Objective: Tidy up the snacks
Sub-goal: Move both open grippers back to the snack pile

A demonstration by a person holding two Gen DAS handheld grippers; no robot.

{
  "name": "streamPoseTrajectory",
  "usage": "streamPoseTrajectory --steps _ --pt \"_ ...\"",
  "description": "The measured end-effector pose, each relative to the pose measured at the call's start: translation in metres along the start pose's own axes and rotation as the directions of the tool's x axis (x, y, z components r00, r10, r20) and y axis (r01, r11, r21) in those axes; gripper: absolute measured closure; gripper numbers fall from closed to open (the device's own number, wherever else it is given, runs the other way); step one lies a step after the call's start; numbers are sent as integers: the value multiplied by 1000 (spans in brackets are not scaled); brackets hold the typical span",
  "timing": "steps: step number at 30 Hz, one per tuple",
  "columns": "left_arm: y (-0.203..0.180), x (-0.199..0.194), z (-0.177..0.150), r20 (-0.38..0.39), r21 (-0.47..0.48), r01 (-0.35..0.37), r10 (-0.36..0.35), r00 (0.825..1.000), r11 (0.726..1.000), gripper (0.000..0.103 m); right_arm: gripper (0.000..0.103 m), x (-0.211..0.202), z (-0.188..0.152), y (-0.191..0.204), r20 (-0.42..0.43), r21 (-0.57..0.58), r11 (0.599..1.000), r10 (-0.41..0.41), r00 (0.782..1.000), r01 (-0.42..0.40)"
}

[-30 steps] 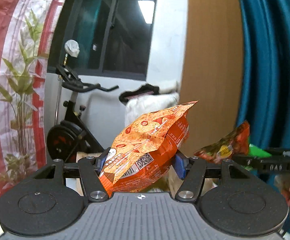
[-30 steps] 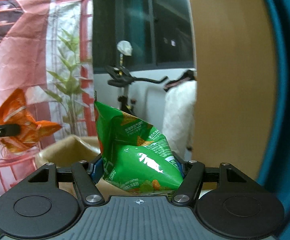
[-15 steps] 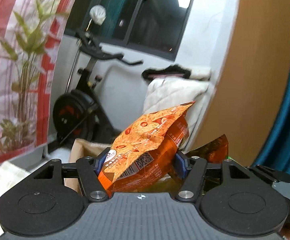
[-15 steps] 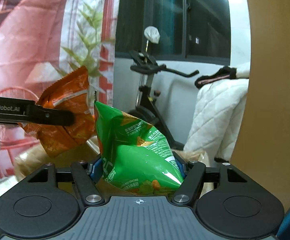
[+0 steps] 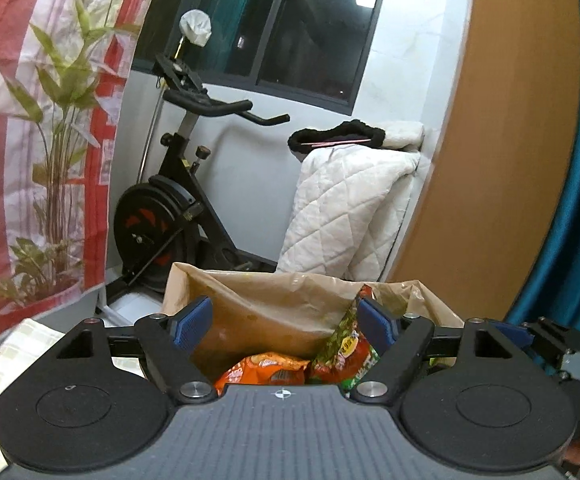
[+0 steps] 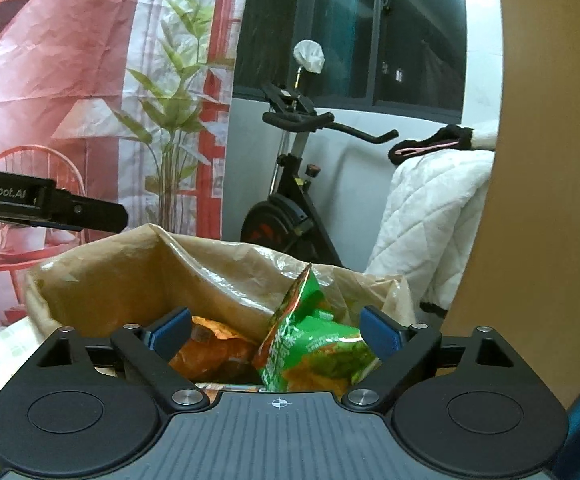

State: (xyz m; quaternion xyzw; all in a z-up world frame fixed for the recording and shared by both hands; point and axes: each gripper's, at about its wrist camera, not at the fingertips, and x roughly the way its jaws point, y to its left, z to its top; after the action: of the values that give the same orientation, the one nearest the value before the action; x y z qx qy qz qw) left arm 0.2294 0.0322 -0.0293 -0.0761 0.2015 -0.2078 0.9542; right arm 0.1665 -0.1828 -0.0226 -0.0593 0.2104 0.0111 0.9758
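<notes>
1. Snack packets lie inside an open brown paper bag (image 6: 137,280) with a crumpled rim, which stands just ahead of both grippers.
2. The left gripper (image 5: 285,322), black with blue pads, has just been opening its jaws; they stand wide with nothing pressed between them.
3. Below the left gripper, a crinkled orange snack packet (image 5: 265,370) rests in the bag, free of the pads.
4. The right gripper (image 6: 275,332) has also just been opening; its jaws stand wide apart.
5. A glossy green chip packet (image 6: 314,344) sits tilted in the bag between the right gripper's pads; whether its right edge touches the right pad is unclear, but it is not squeezed.
6. The green packet leans beside the orange one, near the bag's right side.
7. From the right wrist view, a finger of the left gripper reaches over the bag's left rim.
8. Behind the bag stand a black exercise bike (image 5: 169,216) and a white quilted blanket (image 5: 350,208).
</notes>
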Motion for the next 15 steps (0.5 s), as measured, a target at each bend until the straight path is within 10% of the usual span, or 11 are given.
streamPoseTrajectory --steps 15 --pt "-14 -78 -50 -67 29 -45 47 997 999 23 27 -93 -55 0 -5 114 993 21 1000 -20"
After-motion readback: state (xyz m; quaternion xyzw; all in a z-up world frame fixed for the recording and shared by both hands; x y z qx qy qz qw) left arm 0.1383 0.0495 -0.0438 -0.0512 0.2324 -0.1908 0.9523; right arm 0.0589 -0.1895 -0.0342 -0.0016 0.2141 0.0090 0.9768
